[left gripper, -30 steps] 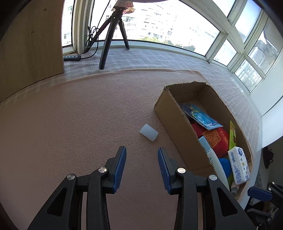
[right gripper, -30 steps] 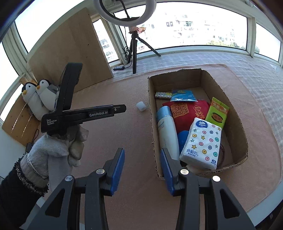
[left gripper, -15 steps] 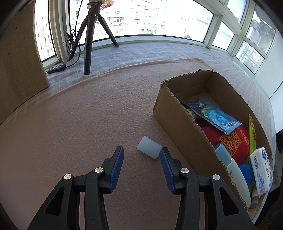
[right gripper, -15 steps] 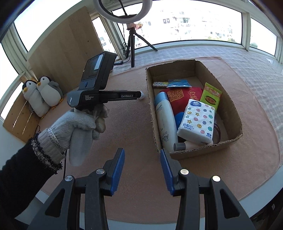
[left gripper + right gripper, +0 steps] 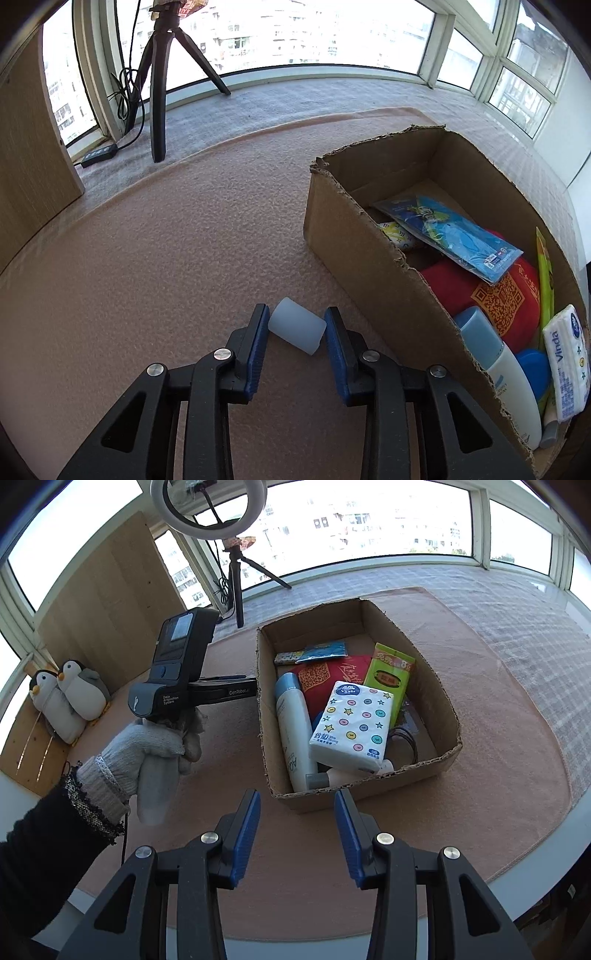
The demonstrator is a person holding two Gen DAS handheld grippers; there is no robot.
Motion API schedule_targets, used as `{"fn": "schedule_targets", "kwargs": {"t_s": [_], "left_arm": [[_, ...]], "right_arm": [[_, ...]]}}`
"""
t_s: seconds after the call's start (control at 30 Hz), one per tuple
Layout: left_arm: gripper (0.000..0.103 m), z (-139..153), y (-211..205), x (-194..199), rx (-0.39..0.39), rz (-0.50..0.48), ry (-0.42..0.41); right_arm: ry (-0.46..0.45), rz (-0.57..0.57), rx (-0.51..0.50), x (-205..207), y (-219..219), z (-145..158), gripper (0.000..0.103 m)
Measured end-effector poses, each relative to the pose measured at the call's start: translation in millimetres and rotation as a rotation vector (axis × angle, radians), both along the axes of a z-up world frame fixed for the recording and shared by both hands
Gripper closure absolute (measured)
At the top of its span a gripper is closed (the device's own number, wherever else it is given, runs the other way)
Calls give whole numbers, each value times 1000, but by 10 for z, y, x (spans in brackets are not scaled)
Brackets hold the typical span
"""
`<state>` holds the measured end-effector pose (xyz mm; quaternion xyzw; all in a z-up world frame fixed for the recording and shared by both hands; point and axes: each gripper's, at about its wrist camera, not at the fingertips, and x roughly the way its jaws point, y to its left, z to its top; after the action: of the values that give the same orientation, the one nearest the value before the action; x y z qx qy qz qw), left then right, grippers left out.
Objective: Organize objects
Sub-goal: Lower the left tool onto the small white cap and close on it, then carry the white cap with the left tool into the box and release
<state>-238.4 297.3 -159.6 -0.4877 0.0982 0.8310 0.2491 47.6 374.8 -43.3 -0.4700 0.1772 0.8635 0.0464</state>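
A small translucent white cylinder (image 5: 297, 330) lies on its side on the pink mat (image 5: 166, 258), just left of the cardboard box (image 5: 354, 251). My left gripper (image 5: 295, 323) has narrowed around it, and both blue pads touch its ends. The box holds a tissue pack (image 5: 351, 723), a white and blue bottle (image 5: 295, 720), a red pouch (image 5: 325, 672), a green packet (image 5: 389, 672) and a blue packet (image 5: 450, 229). My right gripper (image 5: 297, 812) hangs open over the mat before the box's near wall (image 5: 354, 794), holding nothing. A gloved hand (image 5: 155, 738) holds the left gripper beside the box.
A tripod (image 5: 159, 74) with a ring light (image 5: 208, 506) stands at the back by the windows, with a power strip (image 5: 99, 155) near its foot. A wooden panel (image 5: 29, 147) and two penguin plush toys (image 5: 70, 698) stand at the left. The table's edge (image 5: 535, 834) runs close on the right.
My left gripper moved forward and down until the white cylinder sat between its fingers, and the fingers narrowed onto it. The right gripper drew back a little from the box.
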Motion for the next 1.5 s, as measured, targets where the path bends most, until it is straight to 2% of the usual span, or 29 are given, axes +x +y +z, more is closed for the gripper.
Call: {"fn": "schedule_targets", "kwargs": {"t_s": [0.3, 0.37, 0.67, 0.83, 1.13, 1.2, 1.23, 1.27, 1.3, 1.33, 1.37, 1.5], "left_arm": [[79, 53, -81, 95, -7, -1, 14], [92, 80, -124, 90, -5, 8, 16], [92, 528, -238, 107, 93, 38, 62], [91, 785, 15, 193, 129, -22, 89], [91, 891, 713, 262, 172, -97, 60], [88, 906, 851, 277, 184, -113, 56], [77, 916, 903, 278, 195, -117, 48], [61, 924, 943, 276, 209, -115, 38], [53, 934, 971, 273, 217, -112, 29], [40, 943, 990, 273, 224, -107, 23], [34, 955, 1004, 278, 227, -104, 23], [34, 999, 971, 312, 216, -102, 31]], "right_arm": [[-3, 2, -16, -71, 1, -43, 65], [-3, 3, -16, -74, -3, -47, 65], [-4, 7, -21, -58, -3, -60, 65], [7, 10, -19, -29, -4, -29, 65], [8, 7, -5, 96, 47, -4, 65], [4, -3, -6, 138, 84, -12, 65], [2, -8, -6, 158, 108, -18, 65], [-1, -13, -5, 182, 132, -22, 65], [-3, -19, -4, 203, 153, -24, 65], [-3, -24, -5, 224, 176, -26, 65], [-4, -28, -5, 241, 192, -28, 65], [-4, -34, -5, 278, 220, -33, 65]]}}
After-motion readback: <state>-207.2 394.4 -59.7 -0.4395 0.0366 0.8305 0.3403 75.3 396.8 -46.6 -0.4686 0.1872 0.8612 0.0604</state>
